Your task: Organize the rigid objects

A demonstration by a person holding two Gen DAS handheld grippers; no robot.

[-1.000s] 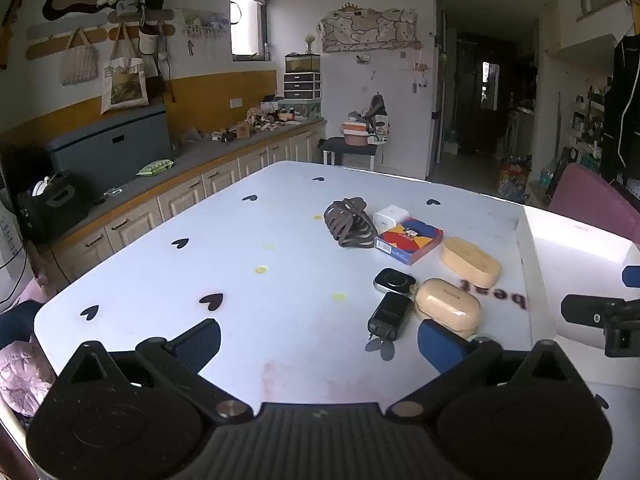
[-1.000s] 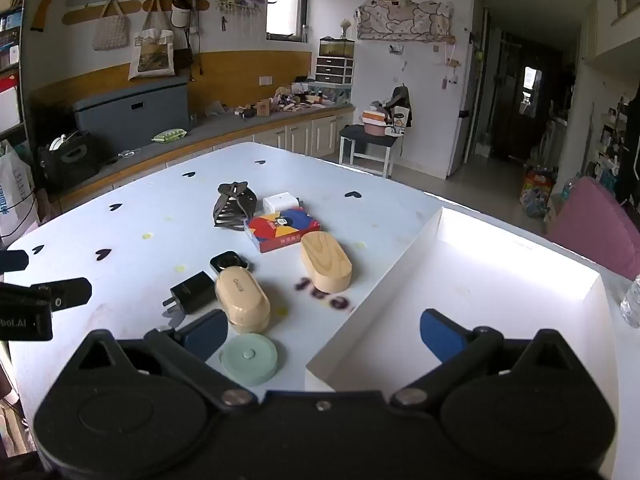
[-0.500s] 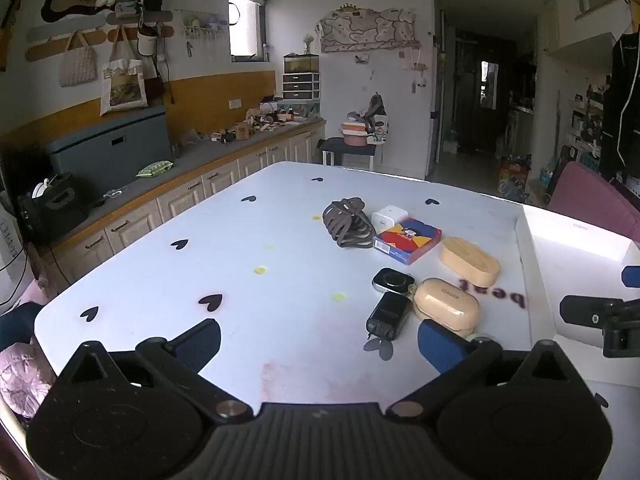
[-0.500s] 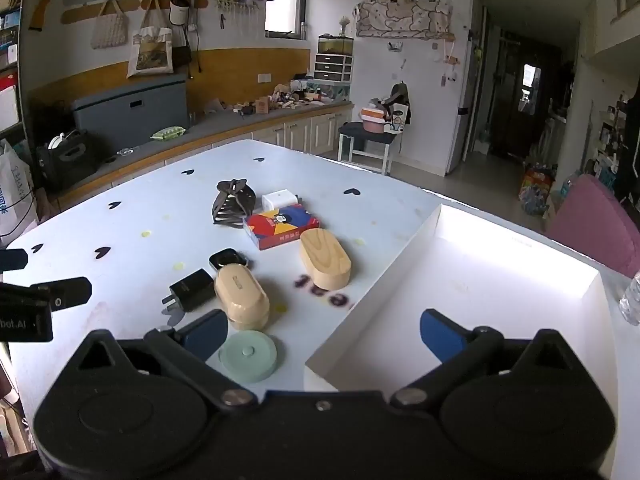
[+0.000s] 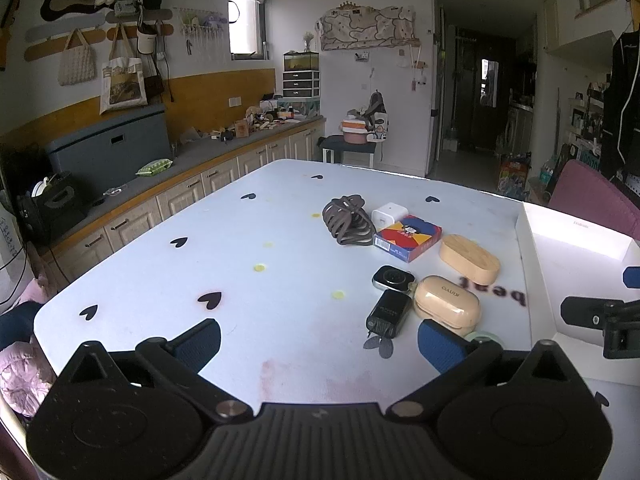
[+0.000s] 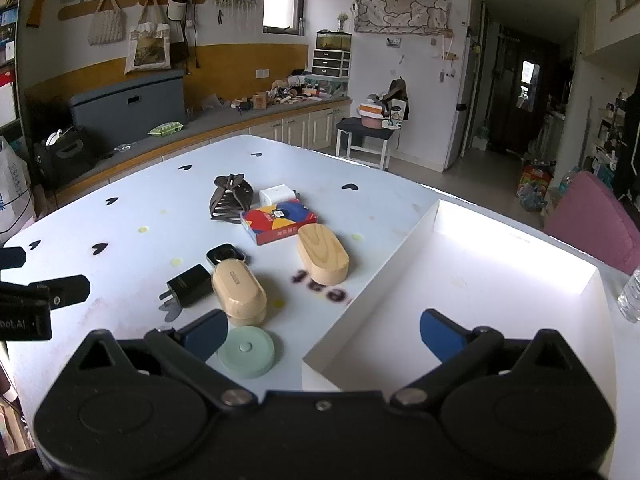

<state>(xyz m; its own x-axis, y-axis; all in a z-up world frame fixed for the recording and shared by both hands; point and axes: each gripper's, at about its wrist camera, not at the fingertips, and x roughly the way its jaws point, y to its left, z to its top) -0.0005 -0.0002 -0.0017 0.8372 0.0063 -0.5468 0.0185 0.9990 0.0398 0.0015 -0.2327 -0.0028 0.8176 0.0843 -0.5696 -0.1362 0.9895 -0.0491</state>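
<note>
The left gripper (image 5: 319, 340) hangs wide open and empty over the white worktop (image 5: 200, 248); the right gripper (image 6: 324, 334) is equally spread, straddling the near wall of the white box (image 6: 360, 296). A black charger (image 6: 189, 285), beige case (image 6: 238, 294), wooden case (image 6: 322, 254), green disc (image 6: 246, 352), card box (image 6: 279, 221) and hair claw (image 6: 230, 198) cluster just left of the box.

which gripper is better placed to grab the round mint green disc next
Right, probably. The round mint green disc lies just ahead of the open right gripper, beside its left finger, with the white tray alongside. From the open left gripper, the disc sits beyond its right finger, mostly hidden.
</note>
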